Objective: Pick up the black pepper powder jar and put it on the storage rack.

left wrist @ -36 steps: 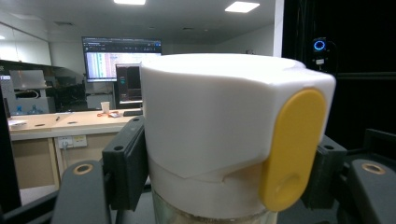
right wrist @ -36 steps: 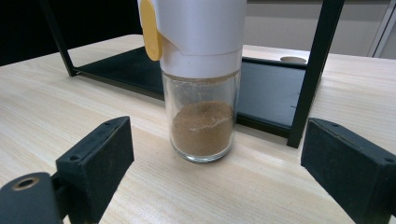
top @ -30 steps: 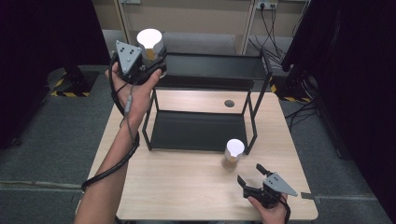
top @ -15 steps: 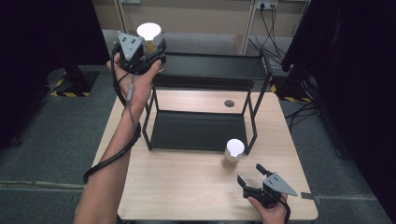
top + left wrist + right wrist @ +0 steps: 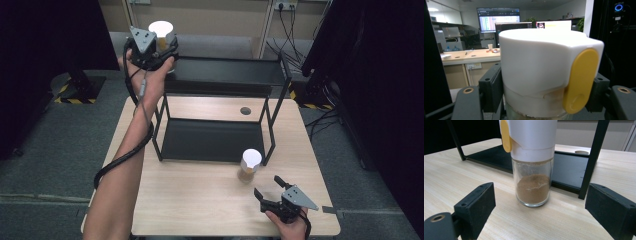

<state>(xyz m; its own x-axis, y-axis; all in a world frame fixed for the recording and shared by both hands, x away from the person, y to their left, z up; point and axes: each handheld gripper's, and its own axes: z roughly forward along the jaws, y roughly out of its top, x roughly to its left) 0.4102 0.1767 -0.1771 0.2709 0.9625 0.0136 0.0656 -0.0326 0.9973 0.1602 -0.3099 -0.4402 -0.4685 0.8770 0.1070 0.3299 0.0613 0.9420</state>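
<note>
- Grey carpet surrounds a pale wooden table (image 5: 200, 200), with dark curtains at both sides and a beige wall behind.
- On the table stands a black two-tier rack (image 5: 220, 80), its lower tray resting on the tabletop and its upper shelf raised on thin posts.
- At the rack's far left corner, the left gripper (image 5: 159, 46) is raised level with the upper shelf, jaws clenched on a spice jar (image 5: 541, 72): one black finger (image 5: 490, 85) presses on each side, just under the white cap with its yellow flap.
- A second jar (image 5: 249, 165), with brown powder in clear glass under the same kind of cap, stands upright on the table just outside the rack's front right post.
- Near the table's front edge, the right gripper (image 5: 272, 192) has its jaws spread wide, pointing at that jar, which stands ahead of the fingertips (image 5: 477, 206), apart from them.
</note>
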